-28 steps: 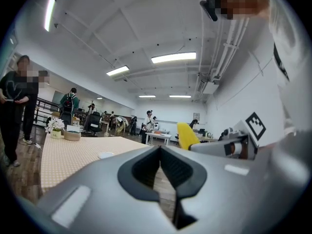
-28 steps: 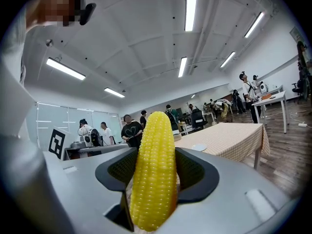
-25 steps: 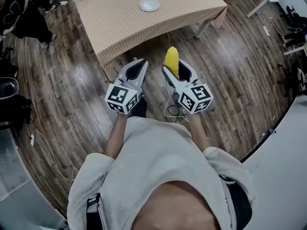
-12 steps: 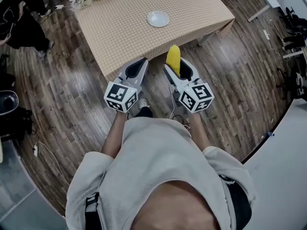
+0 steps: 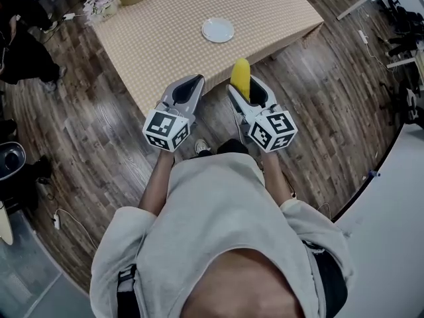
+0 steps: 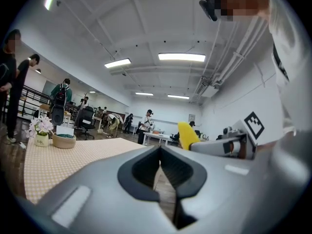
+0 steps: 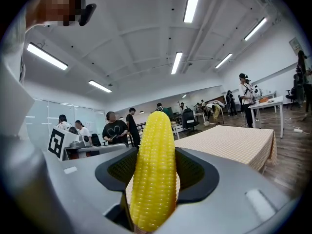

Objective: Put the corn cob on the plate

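- right gripper (image 5: pixel 242 93) jaws clamp the corn cob (image 5: pixel 239 77), tip pointing far.
- left gripper (image 5: pixel 191 87) jaws closed together, empty.
- plate (image 5: pixel 218 30) sits on the far table (image 5: pixel 159 45), well apart.

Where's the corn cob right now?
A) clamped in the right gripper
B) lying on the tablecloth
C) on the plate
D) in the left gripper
A: the right gripper has its jaws shut on the corn cob, tip pointing outward; the plate has no cob on it.
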The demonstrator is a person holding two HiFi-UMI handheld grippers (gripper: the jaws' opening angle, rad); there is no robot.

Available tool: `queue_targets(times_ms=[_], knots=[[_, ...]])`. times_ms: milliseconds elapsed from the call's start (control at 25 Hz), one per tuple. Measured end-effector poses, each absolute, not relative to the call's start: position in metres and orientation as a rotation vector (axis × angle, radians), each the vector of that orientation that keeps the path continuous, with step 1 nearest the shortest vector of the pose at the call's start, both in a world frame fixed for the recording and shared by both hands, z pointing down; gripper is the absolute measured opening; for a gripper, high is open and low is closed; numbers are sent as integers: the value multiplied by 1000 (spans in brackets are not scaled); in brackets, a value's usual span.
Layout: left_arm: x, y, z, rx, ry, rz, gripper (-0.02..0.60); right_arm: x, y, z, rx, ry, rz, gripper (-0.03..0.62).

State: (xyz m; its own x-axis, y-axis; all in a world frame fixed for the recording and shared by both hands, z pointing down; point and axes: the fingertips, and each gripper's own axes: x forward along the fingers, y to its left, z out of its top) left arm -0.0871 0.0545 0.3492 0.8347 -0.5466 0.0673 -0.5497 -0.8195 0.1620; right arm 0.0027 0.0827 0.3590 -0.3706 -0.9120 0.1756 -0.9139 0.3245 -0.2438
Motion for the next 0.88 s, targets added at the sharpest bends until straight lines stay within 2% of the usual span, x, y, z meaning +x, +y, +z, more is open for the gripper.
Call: queue_targets(times_ms=[480, 880], knots=[[-69, 5, 361, 2854, -823, 50, 8, 14, 33, 371, 1787, -2556, 484, 247], [-20, -60, 359, 2857, -869, 73, 8, 58, -35, 375, 1749, -2591, 496, 247]])
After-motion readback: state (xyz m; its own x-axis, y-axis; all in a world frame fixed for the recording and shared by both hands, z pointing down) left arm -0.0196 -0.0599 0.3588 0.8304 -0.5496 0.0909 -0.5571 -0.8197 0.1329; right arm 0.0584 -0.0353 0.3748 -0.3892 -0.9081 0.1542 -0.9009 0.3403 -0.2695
